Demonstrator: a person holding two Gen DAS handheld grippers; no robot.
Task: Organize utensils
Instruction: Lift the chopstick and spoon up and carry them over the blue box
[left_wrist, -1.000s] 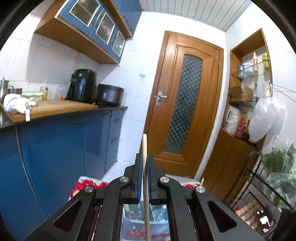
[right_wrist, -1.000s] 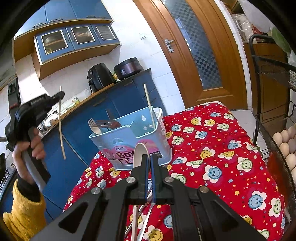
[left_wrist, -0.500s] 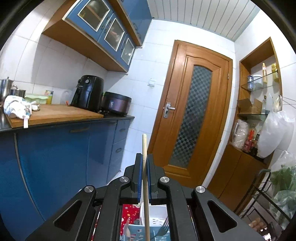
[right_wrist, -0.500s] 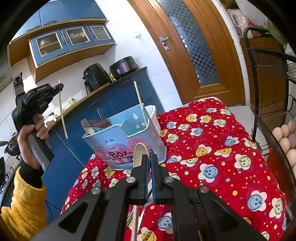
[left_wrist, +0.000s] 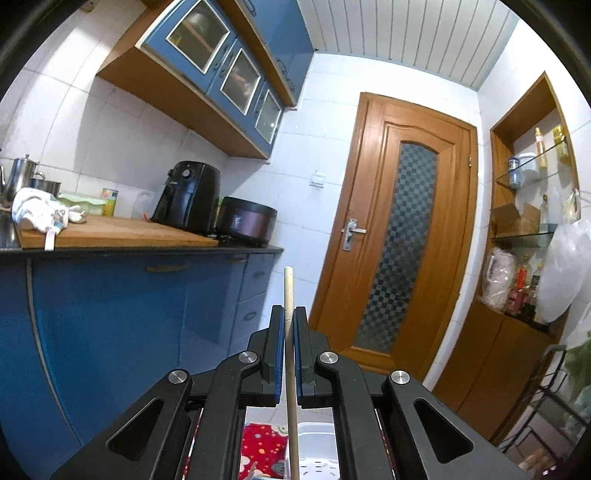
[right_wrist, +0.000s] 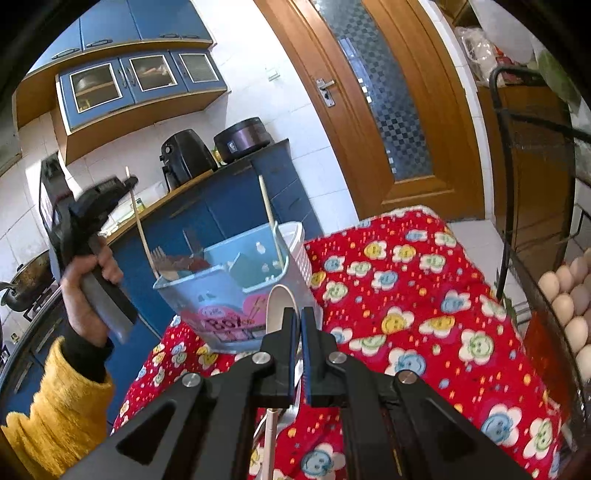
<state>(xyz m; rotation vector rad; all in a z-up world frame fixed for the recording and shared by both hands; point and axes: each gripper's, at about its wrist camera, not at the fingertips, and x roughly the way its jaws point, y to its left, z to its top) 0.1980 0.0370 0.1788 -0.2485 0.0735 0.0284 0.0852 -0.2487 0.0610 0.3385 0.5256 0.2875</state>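
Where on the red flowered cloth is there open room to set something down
The red cloth lies bare between the blue utensil box and the black wire rack with eggs, back to its far edge by the door. It is crowded near the box, where the right gripper holds a white spoon.

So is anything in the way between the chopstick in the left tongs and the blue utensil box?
Nothing visible blocks it. The left tongs hold the chopstick beside the box, its lower end already at the rim. Forks fill the near compartment, and another chopstick stands in the far one.
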